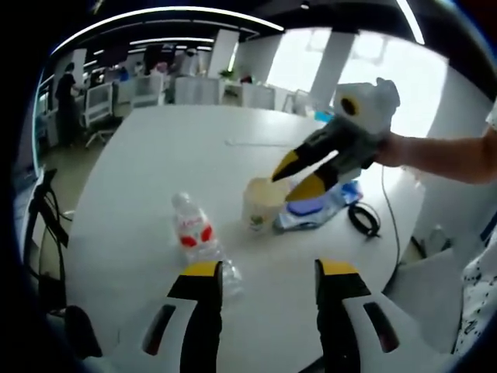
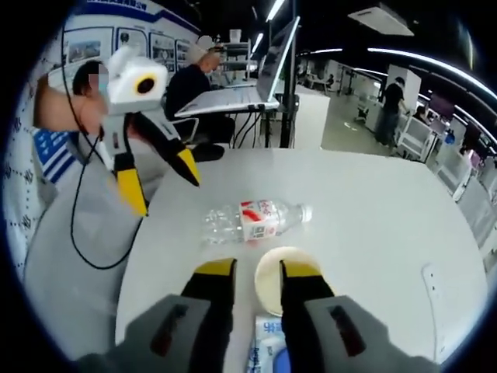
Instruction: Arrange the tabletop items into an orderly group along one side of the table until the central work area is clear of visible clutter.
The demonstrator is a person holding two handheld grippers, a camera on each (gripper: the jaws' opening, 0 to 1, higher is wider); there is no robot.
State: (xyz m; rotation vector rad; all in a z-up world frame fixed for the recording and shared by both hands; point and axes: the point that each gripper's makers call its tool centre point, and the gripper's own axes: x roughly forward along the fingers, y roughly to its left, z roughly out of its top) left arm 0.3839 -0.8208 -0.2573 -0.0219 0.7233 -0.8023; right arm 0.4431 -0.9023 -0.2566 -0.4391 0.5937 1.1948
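Table (image 1: 155,171): white, round-cornered, standing in an open office.
Left gripper (image 1: 268,272): jaws spread wide with yellow tips, nothing between them; it hangs above the near edge of the table. In the right gripper view it hangs at the far left (image 2: 159,186), jaws apart, above the table edge.
Right gripper (image 2: 256,273): jaws narrowed onto the rim of the cup, one tip at either side of the near wall. In the left gripper view it reaches in from the right (image 1: 299,177), tips at the cup's rim.
Cup (image 1: 262,203): pale, upright, open top, near the middle of the table.
Bottle (image 1: 198,233): clear plastic, red-and-white label, lying on its side just left of the cup, apart from it.
Packet (image 1: 318,208): blue and white, flat on the table, just right of the cup.
Cable (image 1: 363,219): black loop, right of the packet, near the table edge.
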